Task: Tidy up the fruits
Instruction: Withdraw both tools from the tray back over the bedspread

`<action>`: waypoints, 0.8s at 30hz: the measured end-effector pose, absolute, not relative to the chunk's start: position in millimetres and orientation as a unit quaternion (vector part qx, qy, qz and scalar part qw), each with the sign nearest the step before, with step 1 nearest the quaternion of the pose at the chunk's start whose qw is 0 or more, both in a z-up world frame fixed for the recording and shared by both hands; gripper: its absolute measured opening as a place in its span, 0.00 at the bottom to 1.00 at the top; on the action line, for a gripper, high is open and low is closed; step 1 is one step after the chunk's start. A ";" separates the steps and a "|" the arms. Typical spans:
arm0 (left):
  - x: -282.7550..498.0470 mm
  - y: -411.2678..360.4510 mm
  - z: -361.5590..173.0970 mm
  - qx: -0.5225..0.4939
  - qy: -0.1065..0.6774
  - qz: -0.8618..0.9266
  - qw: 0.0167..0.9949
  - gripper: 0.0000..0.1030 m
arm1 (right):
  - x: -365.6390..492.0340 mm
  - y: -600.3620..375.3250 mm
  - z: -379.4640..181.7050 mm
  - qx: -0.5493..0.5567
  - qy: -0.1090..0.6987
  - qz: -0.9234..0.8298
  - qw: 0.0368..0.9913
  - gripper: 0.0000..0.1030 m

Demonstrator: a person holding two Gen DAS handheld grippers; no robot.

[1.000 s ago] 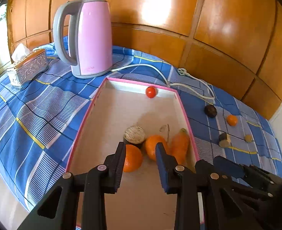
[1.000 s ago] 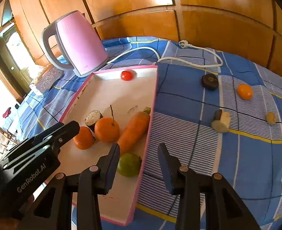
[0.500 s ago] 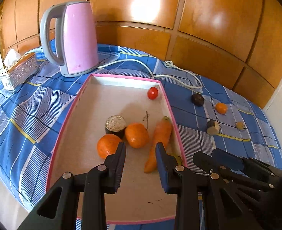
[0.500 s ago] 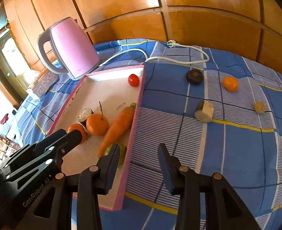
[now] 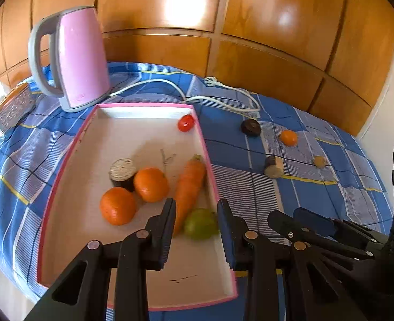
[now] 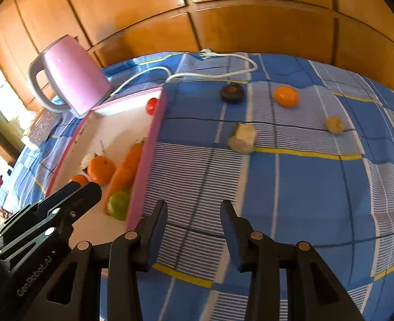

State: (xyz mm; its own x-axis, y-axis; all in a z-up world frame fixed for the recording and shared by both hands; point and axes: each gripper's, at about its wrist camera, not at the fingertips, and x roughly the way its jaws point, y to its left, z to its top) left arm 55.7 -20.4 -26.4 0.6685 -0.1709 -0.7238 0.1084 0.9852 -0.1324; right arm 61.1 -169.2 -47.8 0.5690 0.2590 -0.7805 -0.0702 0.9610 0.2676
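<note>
A pink-rimmed white tray (image 5: 76, 144) (image 6: 154, 133) holds two oranges (image 5: 151, 184), a carrot (image 5: 190, 184), a green fruit (image 5: 200, 223) (image 6: 118, 204), a cherry tomato (image 5: 185, 123) and a dark cut piece (image 5: 122, 171). On the blue checked cloth to its right lie a dark round fruit (image 6: 232, 92), a small orange (image 6: 286, 96), a pale cut chunk (image 6: 242, 138) and a small tan fruit (image 6: 334, 124). My left gripper (image 5: 197, 211) is open and empty over the tray's near right part. My right gripper (image 6: 194, 214) is open and empty above the cloth, right of the tray.
A pink kettle (image 5: 76, 58) stands behind the tray, its white cord (image 6: 218, 73) trailing across the cloth. A silver tissue box (image 5: 9, 107) sits at far left. Wooden wall panels (image 5: 250, 26) close the back. The table edge falls off at the near left.
Both grippers have pulled back and swung right. The right gripper left the tray and the green fruit and now hangs over the cloth. The left view now shows the green fruit.
</note>
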 end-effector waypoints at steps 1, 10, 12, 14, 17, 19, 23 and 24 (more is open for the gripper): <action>56.1 -23.1 -26.3 -0.037 0.400 -0.080 0.912 0.31 | 60.8 -172.4 -48.8 0.105 0.456 0.090 0.879 0.40; 61.5 -46.5 -27.7 -0.022 0.403 -0.104 0.909 0.31 | 59.1 -200.7 -57.7 0.122 0.461 0.059 0.877 0.40; 63.1 -51.4 -29.4 -0.019 0.406 -0.108 0.907 0.31 | 59.5 -208.3 -59.7 0.128 0.462 0.051 0.876 0.40; 65.1 -56.1 -31.3 -0.017 0.409 -0.112 0.906 0.31 | 59.8 -215.0 -61.4 0.132 0.463 0.043 0.875 0.40; 68.9 -61.4 -32.4 -0.015 0.411 -0.116 0.904 0.31 | 60.8 -226.0 -63.6 0.140 0.463 0.032 0.875 0.40; 72.2 -65.3 -33.0 -0.016 0.412 -0.120 0.903 0.31 | 62.4 -232.7 -64.8 0.145 0.463 0.026 0.874 0.40; 77.4 -73.7 -34.6 -0.014 0.415 -0.127 0.901 0.31 | 64.5 -242.1 -68.3 0.151 0.465 0.017 0.872 0.40; 78.7 -76.0 -35.1 -0.013 0.416 -0.129 0.900 0.31 | 64.0 -244.0 -69.1 0.152 0.465 0.015 0.872 0.40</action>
